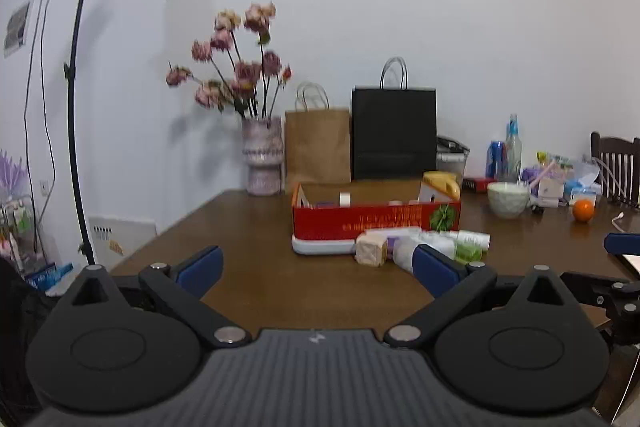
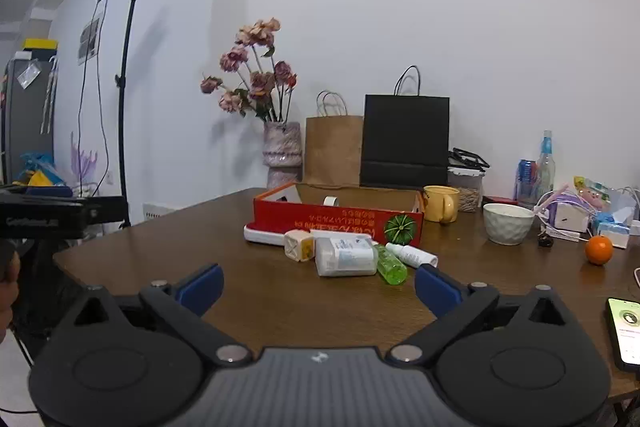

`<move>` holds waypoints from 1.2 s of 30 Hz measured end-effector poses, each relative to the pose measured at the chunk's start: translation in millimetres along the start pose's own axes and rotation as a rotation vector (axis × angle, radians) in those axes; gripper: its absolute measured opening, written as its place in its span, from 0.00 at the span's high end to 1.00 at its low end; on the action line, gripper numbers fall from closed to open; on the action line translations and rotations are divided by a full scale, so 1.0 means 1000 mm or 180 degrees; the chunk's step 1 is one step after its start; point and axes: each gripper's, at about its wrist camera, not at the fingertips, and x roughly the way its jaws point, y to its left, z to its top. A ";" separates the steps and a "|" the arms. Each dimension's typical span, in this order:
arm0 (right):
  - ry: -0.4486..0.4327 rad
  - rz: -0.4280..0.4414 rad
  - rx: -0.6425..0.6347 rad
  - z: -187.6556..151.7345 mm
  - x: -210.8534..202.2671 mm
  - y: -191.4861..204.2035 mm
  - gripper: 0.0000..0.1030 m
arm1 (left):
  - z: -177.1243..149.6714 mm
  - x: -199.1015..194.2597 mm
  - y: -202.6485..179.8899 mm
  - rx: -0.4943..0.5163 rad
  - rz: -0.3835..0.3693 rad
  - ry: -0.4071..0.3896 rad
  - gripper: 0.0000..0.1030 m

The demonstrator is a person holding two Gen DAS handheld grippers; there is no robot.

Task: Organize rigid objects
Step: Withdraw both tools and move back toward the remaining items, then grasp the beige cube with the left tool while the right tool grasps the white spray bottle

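So: both grippers sit at the table's (image 2: 260, 291) near edge. Left gripper (image 1: 318, 269) and right gripper (image 2: 319, 285) both have jaws spread wide, nothing between them. Bare wood runs from the near edge up to the clutter; the table's left side is free too. Mid-table: red box (image 2: 340, 221), open top, w/ a white tray (image 2: 260, 235) under its front edge. Just in front lie a beige cube (image 2: 299, 245), white pill bottle (image 2: 346, 257), green bottle (image 2: 390, 265) and white spray bottle (image 2: 412, 255), all bunched and touching, on their sides. Box contents mostly hidden by its wall; tape roll (image 2: 331, 201) peeks out. Left view is blurry, and there the right finger covers part of the bottles. Phone (image 2: 626, 333) at the right edge is cut off.
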 end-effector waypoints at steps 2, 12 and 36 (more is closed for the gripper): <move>0.0033 -0.0010 0.0036 -0.002 0.006 -0.004 0.13 | -0.003 0.008 -0.003 0.0005 -0.0013 0.0067 0.00; 0.0189 -0.0055 0.0180 0.003 0.058 -0.051 0.16 | -0.004 0.074 -0.025 0.0146 -0.0039 0.0355 0.00; 0.1109 -0.0088 0.0230 0.026 0.318 -0.165 0.47 | 0.002 0.339 -0.040 -0.0105 -0.0640 0.1280 0.29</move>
